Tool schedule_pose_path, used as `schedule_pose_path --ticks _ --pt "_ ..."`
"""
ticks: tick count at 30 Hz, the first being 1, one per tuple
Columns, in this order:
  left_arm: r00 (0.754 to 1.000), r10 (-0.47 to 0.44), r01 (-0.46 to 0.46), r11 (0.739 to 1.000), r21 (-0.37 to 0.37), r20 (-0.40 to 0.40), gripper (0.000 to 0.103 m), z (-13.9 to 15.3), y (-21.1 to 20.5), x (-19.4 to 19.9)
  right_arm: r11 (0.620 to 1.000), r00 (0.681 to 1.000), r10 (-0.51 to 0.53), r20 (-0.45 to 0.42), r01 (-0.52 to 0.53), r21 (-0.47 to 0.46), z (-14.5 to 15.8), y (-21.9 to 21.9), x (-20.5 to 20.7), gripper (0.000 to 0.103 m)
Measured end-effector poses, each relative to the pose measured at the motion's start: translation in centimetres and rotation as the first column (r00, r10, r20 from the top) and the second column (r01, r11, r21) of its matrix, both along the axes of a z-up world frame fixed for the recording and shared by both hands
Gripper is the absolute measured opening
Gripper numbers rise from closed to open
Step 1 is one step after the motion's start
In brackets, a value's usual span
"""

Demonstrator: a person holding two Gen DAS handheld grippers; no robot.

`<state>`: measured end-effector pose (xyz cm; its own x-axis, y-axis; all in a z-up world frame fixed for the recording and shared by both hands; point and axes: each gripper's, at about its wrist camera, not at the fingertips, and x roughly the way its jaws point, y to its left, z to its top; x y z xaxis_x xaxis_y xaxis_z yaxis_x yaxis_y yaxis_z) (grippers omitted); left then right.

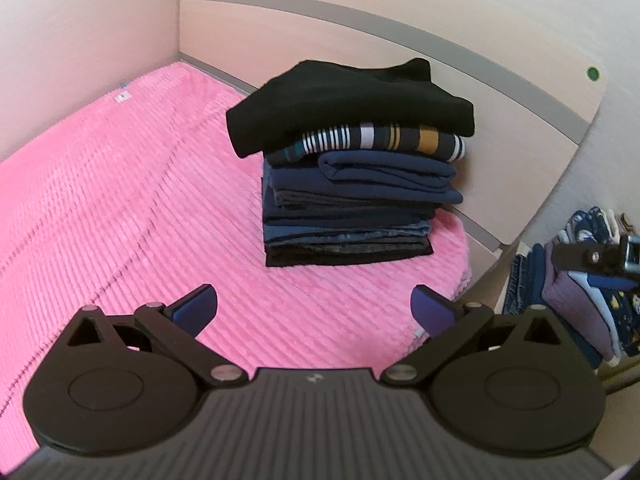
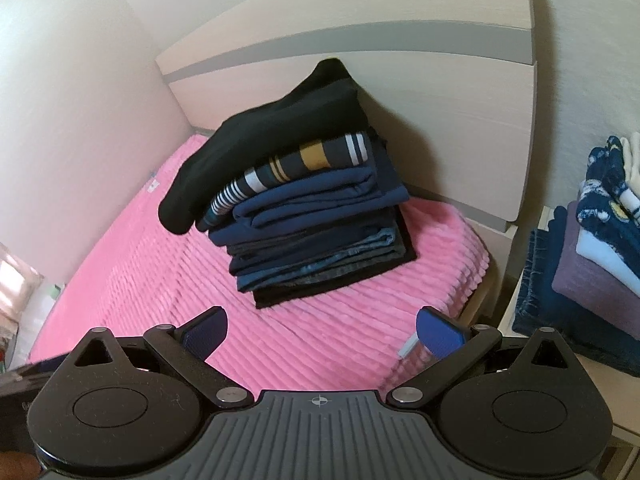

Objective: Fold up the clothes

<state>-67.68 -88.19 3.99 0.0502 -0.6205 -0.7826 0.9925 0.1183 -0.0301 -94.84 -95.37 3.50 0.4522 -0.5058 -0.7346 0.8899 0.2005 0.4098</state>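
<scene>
A tall stack of folded clothes (image 1: 352, 184) stands on the pink ribbed blanket (image 1: 120, 200) near the headboard. A black garment (image 1: 344, 108) lies on top, over a striped one (image 1: 384, 140) and several navy, denim and dark pieces. My left gripper (image 1: 314, 312) hangs open above the blanket, short of the stack, with nothing between its fingers. In the right wrist view the same stack (image 2: 304, 208) leans a little, black garment (image 2: 264, 148) on top. My right gripper (image 2: 320, 334) is open and empty over the blanket (image 2: 160, 272). Part of the right gripper (image 1: 600, 258) shows at the left wrist view's right edge.
A pale wooden headboard (image 1: 400, 40) with grey bands rises behind the stack. The wall (image 1: 80, 40) runs along the bed's left side. Right of the bed a second pile of clothes (image 2: 596, 240) sits on a low surface, also seen as the side pile (image 1: 580, 292).
</scene>
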Motion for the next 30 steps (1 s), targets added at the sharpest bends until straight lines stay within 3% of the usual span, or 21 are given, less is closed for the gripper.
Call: schedule_pose_path --ticks 13,30 --pt "0.999 -0.026 0.027 0.999 -0.021 0.034 0.101 0.4 -0.9 -0.9 1.000 1.000 -0.007 0.001 0.007 0.011 -0.1 0.4 -0.4 0.103" --pt "0.998 -0.058 0.057 0.998 0.005 0.036 0.101 -0.5 -0.7 -1.3 0.995 0.984 0.075 -0.160 -0.084 -0.049 0.4 1.5 2.5 0.103"
